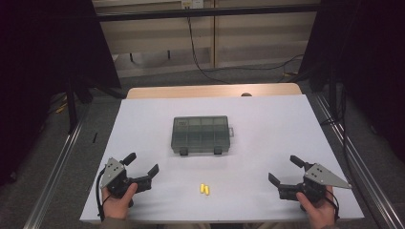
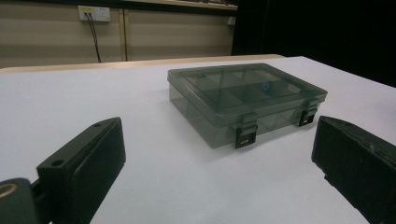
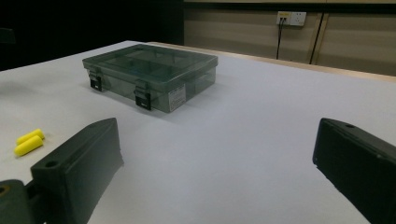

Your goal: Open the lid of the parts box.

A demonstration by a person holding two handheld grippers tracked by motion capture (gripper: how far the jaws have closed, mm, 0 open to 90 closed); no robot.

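A smoky grey compartment box [image 1: 200, 135] lies with its lid down on the white table [image 1: 267, 124], two black latches facing me. Two small yellow earplugs [image 1: 205, 189] lie side by side near the front edge, in front of the box. My left gripper [image 1: 142, 163] rests open at the front left, held by a hand. My right gripper [image 1: 285, 170] rests open at the front right. In the left gripper view the box [image 2: 245, 100] sits ahead between the wide-apart jaws. The right gripper view shows the box [image 3: 149, 74] ahead left and the earplugs [image 3: 29, 141] at far left.
The table's wooden far edge [image 1: 215, 90] shows behind the white sheet. Cables [image 1: 200, 62] run over the floor beyond it. Dark curtains and metal rails flank both sides. A wall socket [image 3: 290, 17] sits on the back wall.
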